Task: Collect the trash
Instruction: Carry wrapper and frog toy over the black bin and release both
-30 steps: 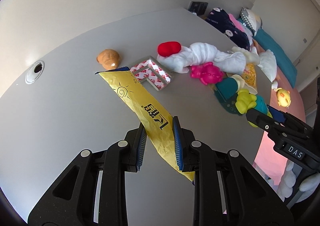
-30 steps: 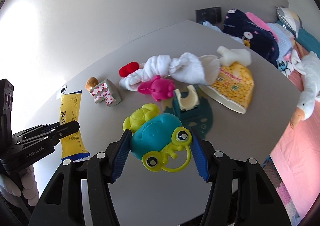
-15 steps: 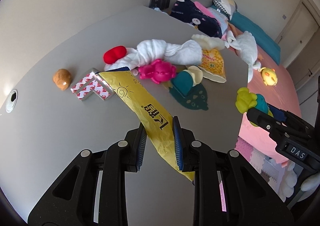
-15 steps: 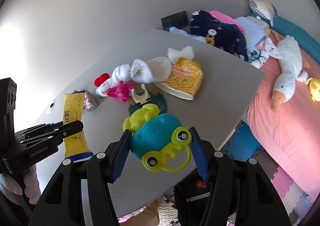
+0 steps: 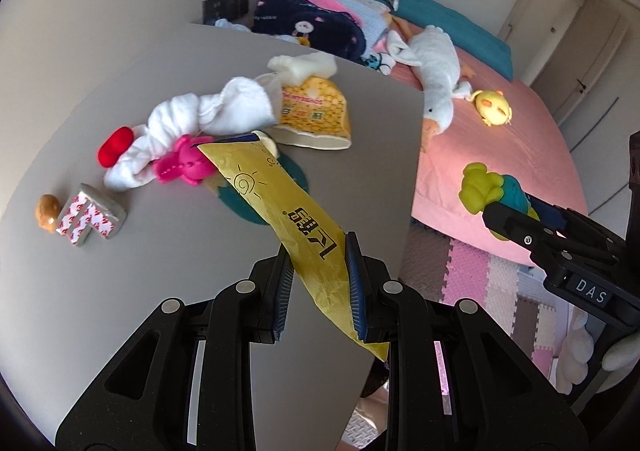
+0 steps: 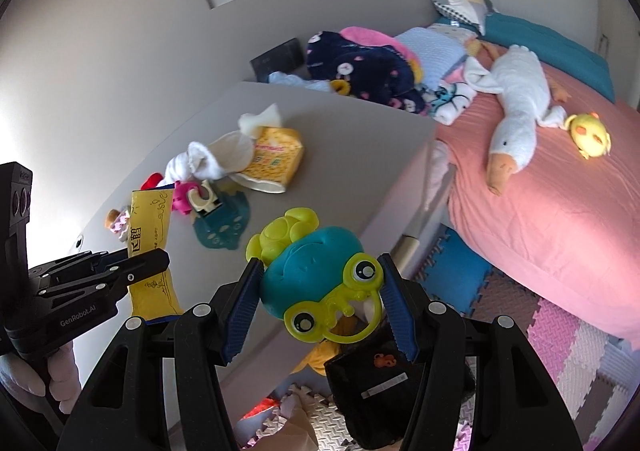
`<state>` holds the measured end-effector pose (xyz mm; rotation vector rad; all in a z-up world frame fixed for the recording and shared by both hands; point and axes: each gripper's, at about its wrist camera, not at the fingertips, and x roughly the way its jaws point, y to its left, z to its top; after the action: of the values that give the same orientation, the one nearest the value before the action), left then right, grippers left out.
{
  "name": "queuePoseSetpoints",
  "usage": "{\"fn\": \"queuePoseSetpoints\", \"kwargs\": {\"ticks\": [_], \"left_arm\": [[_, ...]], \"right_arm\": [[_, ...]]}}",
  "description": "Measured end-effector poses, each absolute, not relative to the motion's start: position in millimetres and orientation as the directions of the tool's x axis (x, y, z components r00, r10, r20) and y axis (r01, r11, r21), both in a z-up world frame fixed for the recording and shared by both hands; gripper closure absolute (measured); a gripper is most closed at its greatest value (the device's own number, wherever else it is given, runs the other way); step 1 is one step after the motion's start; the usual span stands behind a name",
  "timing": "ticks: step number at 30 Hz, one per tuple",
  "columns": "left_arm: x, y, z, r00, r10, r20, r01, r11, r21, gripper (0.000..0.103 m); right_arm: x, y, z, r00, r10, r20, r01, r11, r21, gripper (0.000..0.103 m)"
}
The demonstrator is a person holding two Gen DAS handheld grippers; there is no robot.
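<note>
Yellow wrapper point(image 5: 308, 227) pinched in left claw point(image 5: 316, 275), frog toy point(image 6: 320, 283) in right claw point(image 6: 322, 307)

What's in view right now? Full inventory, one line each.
yellow wrapper: 1, yellow, held above table edge
frog toy: 1, teal and lime, held beyond table edge
table: 1, grey, left
tissue pack: 1, yellow, on table
white cloth: 1, white, on table
pink toy: 1, pink, beside cloth
red item: 1, red, by cloth's end
L-shaped block: 1, grey, red-white print
brown figure: 1, brown, beside block
goose plush: 1, white, on bed
chick plush: 1, yellow, on bed
left hand-held gripper: 1, black
right hand-held gripper: 1, black
</note>
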<state>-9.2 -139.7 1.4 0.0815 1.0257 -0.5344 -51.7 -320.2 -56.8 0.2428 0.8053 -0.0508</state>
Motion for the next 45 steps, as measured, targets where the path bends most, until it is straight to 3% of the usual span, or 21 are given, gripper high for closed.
{"fn": "queuePoseSetpoints", "kwargs": {"ticks": [21, 23, 24, 25, 30, 45], "left_arm": [[-49, -246, -16, 0.169, -0.464, -0.870, 0.772, 0.611, -0.176, 0.077], [-53, -252, -22, 0.132, -0.449, -0.884, 0.791, 0.585, -0.179, 0.060], [-55, -255, -24, 0.134, -0.432, -0.892, 0.794, 0.585, -0.164, 0.033], [-58, -258, -26, 0.150, -0.416, -0.897, 0.797, 0.588, -0.140, 0.024], [-61, -260, -26, 0.164, -0.417, -0.894, 0.803, 0.583, -0.125, 0.024], [-50, -233, -32, 0.197, -0.379, -0.904, 0.746, 0.656, -0.112, 0.024]], "right_arm": [[-121, -400, -67, 0.679, -0.101, -0.727, 0.386, 0.892, 0.236, 0.043], [-124, -406, -69, 0.668, -0.125, -0.733, 0.423, 0.875, 0.235, 0.037], [-126, -408, -69, 0.666, -0.145, -0.732, 0.442, 0.867, 0.230, 0.029], [-129, -411, -69, 0.662, -0.178, -0.728, 0.470, 0.856, 0.217, 0.027], [-136, -421, -68, 0.660, -0.219, -0.718, 0.504, 0.838, 0.208, 0.027], [-112, -400, -75, 0.665, -0.144, -0.733, 0.436, 0.872, 0.224, 0.027]]}}
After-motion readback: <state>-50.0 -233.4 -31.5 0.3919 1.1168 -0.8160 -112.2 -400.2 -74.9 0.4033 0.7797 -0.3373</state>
